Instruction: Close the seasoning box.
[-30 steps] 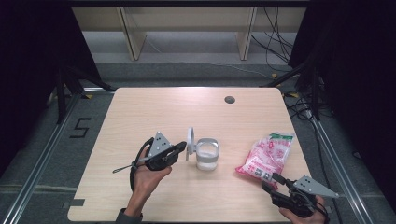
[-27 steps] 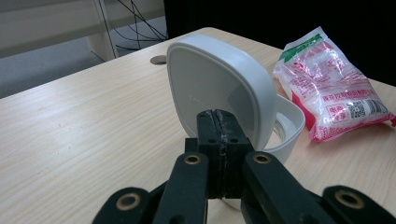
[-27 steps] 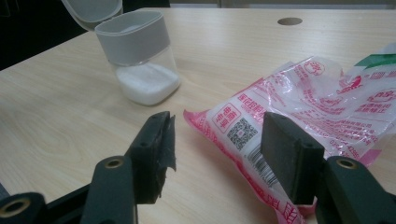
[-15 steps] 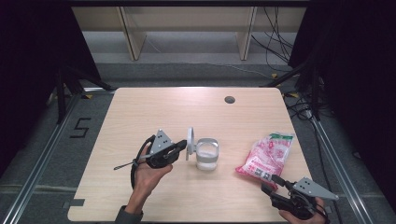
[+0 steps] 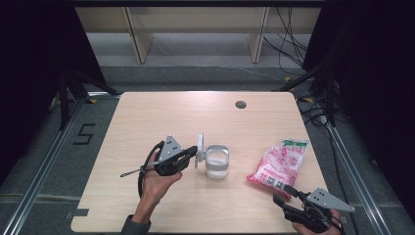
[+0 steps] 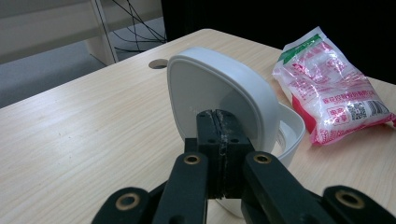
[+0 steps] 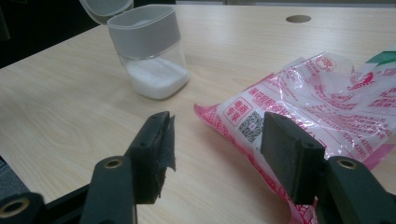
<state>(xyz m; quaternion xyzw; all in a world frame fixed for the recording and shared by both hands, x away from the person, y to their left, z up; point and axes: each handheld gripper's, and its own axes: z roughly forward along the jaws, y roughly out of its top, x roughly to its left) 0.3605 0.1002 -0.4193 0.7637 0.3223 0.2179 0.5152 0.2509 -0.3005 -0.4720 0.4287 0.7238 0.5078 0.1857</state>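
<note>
**Lid pinched upright beside its jar, bag waiting at the right**

On the pale wooden table (image 5: 161, 112) a small clear jar (image 5: 217, 161) with a grey-white collar stands near the middle, a little toward the near edge. A layer of white grains sits in its bottom, plain to see in the right gripper view (image 7: 156, 77). Its white flip lid (image 5: 199, 149) stands on edge at the jar's left side, touching the rim.

The left gripper (image 5: 192, 156) comes in from the left, level with the tabletop, held in a hand (image 5: 154, 183) whose forearm rises from the near edge. Its jaws are pressed tight together on the lower edge of the lid (image 6: 219, 93); in the left gripper view the two black pads meet on the thin white plastic with hardly a gap between them, and the open jar mouth (image 6: 289, 128) shows just behind.

A pink and clear plastic bag (image 5: 279, 164) with a green top strip lies flat toward the right edge, well apart from the jar. The right gripper (image 5: 281, 196) sits at the near right corner, pointing up the table at the bag's near end. Its jaws stand moderately wide, with nothing clamped; in the right gripper view the bag's printed corner (image 7: 243, 116) lies on the wood just beyond and between the two pads, the right one close over the plastic.

A dark round hole (image 5: 240, 104) marks the table near the far edge.
</note>
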